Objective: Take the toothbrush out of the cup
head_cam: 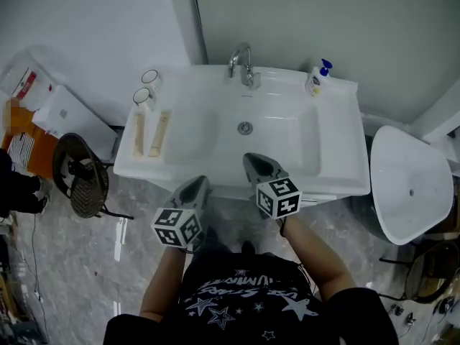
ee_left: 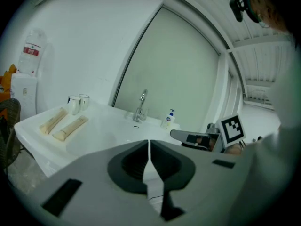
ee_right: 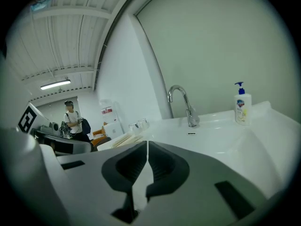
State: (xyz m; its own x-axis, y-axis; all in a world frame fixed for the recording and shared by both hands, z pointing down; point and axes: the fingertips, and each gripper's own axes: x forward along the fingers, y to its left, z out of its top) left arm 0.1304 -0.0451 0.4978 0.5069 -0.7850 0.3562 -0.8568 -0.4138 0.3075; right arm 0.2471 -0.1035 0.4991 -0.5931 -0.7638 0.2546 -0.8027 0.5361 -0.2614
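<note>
left gripper (ee_left: 149, 149) and right gripper (ee_right: 147, 149) are hovering, curved grey jaws pressed together, empty, before the glossy white sink (head_cam: 336, 172).

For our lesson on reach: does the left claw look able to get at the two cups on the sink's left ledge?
Probably yes. The left claw, shut and empty, hangs before the sink's front edge; nothing stands between it and the cups, only two flat packets lying low.

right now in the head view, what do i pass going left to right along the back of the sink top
two clear cups → faucet → soap pump bottle; the tubes in front of the cups overlap them sideways, so skipped
</note>
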